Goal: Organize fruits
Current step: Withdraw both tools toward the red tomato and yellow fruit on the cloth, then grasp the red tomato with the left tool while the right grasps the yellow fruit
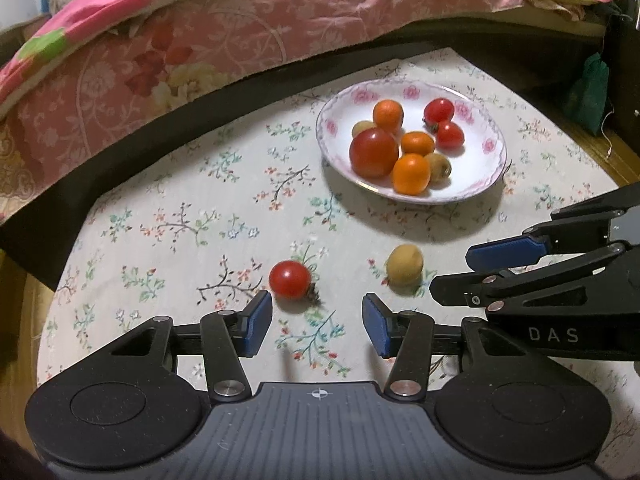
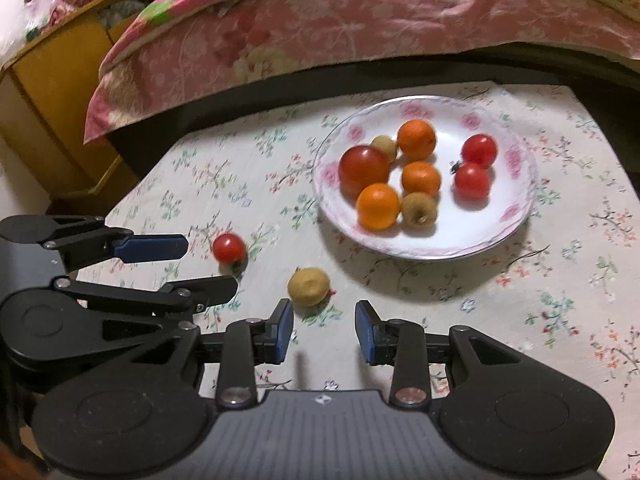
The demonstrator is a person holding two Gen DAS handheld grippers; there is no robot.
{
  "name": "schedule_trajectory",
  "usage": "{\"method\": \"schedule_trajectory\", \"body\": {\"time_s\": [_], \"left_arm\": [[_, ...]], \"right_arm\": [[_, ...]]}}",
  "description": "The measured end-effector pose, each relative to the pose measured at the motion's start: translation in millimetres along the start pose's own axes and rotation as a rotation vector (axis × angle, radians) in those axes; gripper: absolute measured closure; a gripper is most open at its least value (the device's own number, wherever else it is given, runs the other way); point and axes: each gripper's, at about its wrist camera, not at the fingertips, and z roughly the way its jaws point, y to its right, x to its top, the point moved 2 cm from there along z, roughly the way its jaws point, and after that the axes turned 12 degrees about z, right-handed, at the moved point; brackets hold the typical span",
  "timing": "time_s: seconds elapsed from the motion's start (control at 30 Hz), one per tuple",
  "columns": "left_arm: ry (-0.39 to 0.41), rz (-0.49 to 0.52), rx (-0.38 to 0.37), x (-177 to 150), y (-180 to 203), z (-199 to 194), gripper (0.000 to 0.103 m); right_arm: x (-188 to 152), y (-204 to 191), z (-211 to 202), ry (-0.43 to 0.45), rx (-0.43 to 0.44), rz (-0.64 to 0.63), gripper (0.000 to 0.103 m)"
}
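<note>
Left gripper (image 1: 317, 320): jaws parted, nothing held between the blue pads. A red cherry tomato (image 1: 290, 280) is seen on the floral tablecloth (image 1: 168, 240), just ahead of the left pad, not gripped.

Right gripper (image 2: 324, 330): jaws parted at a moderate gap, nothing clamped. A yellow-brown fruit (image 2: 309, 286) is seen just ahead of its left pad, on the cloth, near the tomato.

The white plate (image 1: 486, 146) with pink flower rim is set further back, well apart from both loose fruits. It is loaded with one large tomato (image 1: 374, 153), three orange fruits, two cherry tomatoes and two yellow-brown fruits.

A pink quilt (image 1: 200, 40) is visible behind the table.
</note>
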Motion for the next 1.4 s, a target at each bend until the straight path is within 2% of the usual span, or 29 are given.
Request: {"method": "schedule_trajectory", "body": {"time_s": [0.5,0.97,1.1,1.2,1.4], "left_arm": [[-0.012,-0.021,0.018,2,-15,25,0.044],[-0.022,-0.034,-0.009,7,-21,45,0.044],[-0.015,-0.035,-0.023,7,-20,45,0.054],[-0.013,-0.031,-0.030,8,-19,45,0.063],[-0.016,-0.001,-0.042,8,-13,43,0.065]], "right_arm": [[7,-5,27,-0.002,0.014,-0.053,0.069],[12,-5,38,-0.016,0.074,-0.052,0.069],[16,-5,40,-0.025,0.087,-0.050,0.069],[16,-5,40,-0.033,0.101,-0.053,0.073],[15,-5,40,-0.035,0.092,-0.056,0.075]]}}
